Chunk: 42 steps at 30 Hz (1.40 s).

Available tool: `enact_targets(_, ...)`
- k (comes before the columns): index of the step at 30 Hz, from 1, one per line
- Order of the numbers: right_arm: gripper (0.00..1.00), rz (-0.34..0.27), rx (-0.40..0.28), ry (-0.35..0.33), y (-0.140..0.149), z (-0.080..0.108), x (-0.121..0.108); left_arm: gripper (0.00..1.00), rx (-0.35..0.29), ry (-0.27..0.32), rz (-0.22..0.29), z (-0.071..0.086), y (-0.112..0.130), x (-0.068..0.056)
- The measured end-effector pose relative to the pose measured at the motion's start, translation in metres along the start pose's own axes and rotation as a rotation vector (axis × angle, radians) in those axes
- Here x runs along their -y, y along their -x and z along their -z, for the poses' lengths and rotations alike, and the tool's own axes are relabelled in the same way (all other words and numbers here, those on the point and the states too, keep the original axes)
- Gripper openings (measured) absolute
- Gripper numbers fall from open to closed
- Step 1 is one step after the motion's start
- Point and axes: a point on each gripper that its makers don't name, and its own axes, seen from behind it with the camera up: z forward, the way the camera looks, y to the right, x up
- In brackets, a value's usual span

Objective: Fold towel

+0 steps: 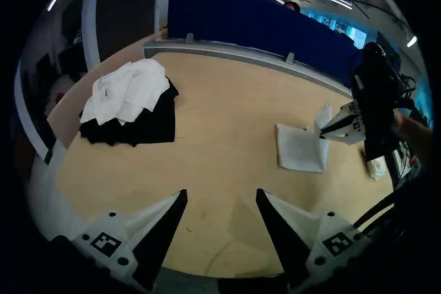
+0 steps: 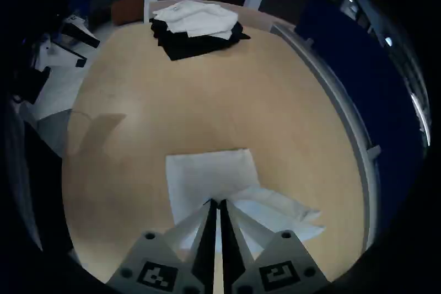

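Observation:
A white towel (image 1: 297, 150) lies partly folded on the wooden table (image 1: 220, 117), right of centre in the left gripper view. Its right edge (image 1: 324, 115) is lifted at the tip of my right gripper (image 1: 325, 130), held by a hand at the far right. In the right gripper view the right gripper (image 2: 218, 206) has its fingers pressed together on the towel (image 2: 206, 175), with a raised fold (image 2: 275, 206) just to its right. My left gripper (image 1: 220, 200) stands open above bare table, well short of the towel, holding nothing.
A pile of white and black clothes (image 1: 129, 103) sits at the table's far left, also seen as the pile (image 2: 195, 26) at the top of the right gripper view. A blue partition (image 1: 259, 23) runs along the table's back edge.

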Motion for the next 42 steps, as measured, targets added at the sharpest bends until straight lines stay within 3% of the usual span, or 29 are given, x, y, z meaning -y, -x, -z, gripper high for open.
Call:
enact_targets(6,0.04,-0.069,-0.019,-0.069,-0.012,-0.053,0.03,0.92,-0.001,-0.017,0.021,0.003,0.006,0.007)
enact_targets(12,0.06,-0.134,-0.022,-0.092,-0.012,-0.069,0.038,0.92,-0.006,-0.018,0.026,0.003,0.006,0.007)
enact_targets(16,0.13,-0.148,-0.029,-0.091,-0.012,-0.066,0.038,0.92,-0.006,-0.009,0.027,0.001,0.005,0.005)
enact_targets(19,0.3,-0.158,-0.039,-0.087,-0.013,-0.061,0.036,0.93,-0.005,-0.004,0.024,0.0,0.005,0.005)
enact_targets(22,0.56,-0.171,-0.047,-0.083,-0.013,-0.056,0.036,0.92,-0.007,-0.001,0.017,0.0,0.004,0.004)
enact_targets(27,0.74,-0.201,-0.063,-0.065,-0.012,-0.045,0.033,0.92,-0.011,0.0,0.007,0.001,0.0,0.004)
enact_targets(33,0.77,-0.26,-0.061,-0.038,0.003,-0.034,0.033,0.92,-0.017,0.003,0.0,0.004,-0.004,0.002)
enact_targets(42,0.77,-0.361,-0.02,0.008,0.048,-0.016,0.04,0.92,-0.023,0.007,-0.005,0.006,-0.007,0.001)
